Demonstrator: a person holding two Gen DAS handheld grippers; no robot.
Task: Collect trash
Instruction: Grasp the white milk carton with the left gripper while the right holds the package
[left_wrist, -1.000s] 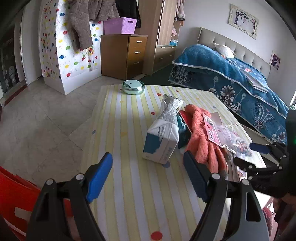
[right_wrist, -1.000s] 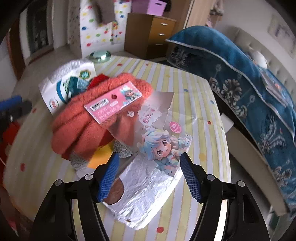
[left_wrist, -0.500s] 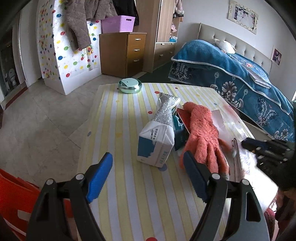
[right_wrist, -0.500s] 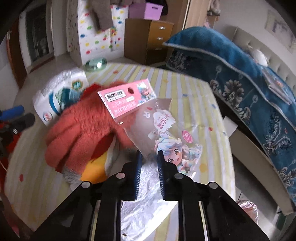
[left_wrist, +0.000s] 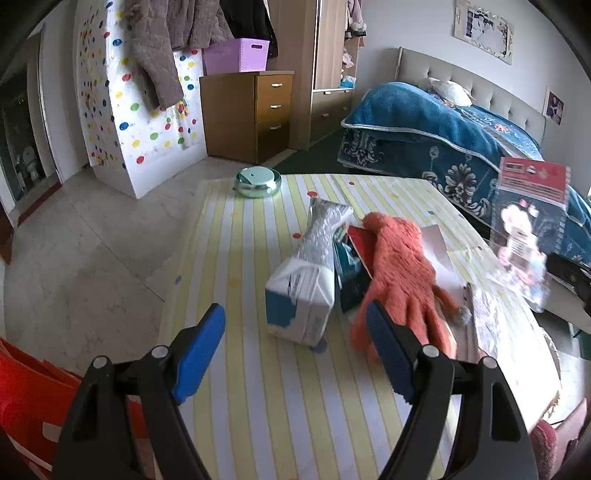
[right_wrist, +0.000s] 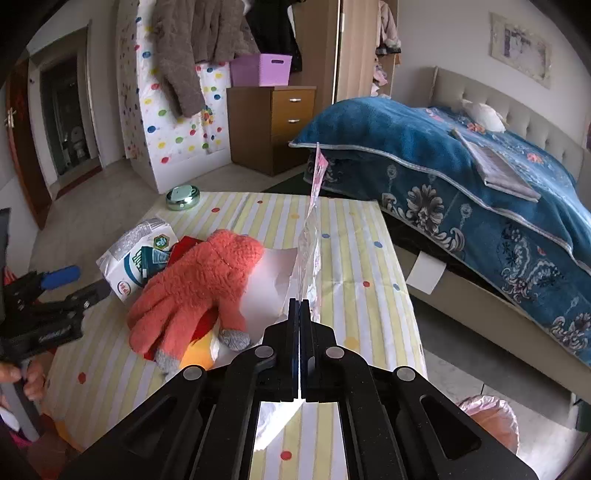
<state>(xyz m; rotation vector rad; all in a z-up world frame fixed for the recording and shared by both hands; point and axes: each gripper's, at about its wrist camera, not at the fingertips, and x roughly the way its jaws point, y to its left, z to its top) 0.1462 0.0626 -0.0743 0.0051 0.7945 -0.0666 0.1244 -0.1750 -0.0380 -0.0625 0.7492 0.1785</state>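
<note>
The striped counter (left_wrist: 258, 369) spreads out ahead of both tongs. An orange glove (right_wrist: 192, 288) lies left of the right tongs (right_wrist: 299, 314), beside a crumpled carton (left_wrist: 306, 288) just ahead of the wide, empty left tongs (left_wrist: 295, 350). The right tongs have just closed flat on the clear plastic wrapper (right_wrist: 312, 229), which stands edge-on above them. It looks light, flimsy and slippery, best pinched near its stiffer printed edge.

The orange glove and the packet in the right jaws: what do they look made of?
Orange glove: fuzzy knit, probably plush yarn, matte, with smoother grey fingertips. Packet: thin clear plastic film, glossy and see-through, crinkling, with a printed pink card header; seen edge-on from the right wrist.
</note>
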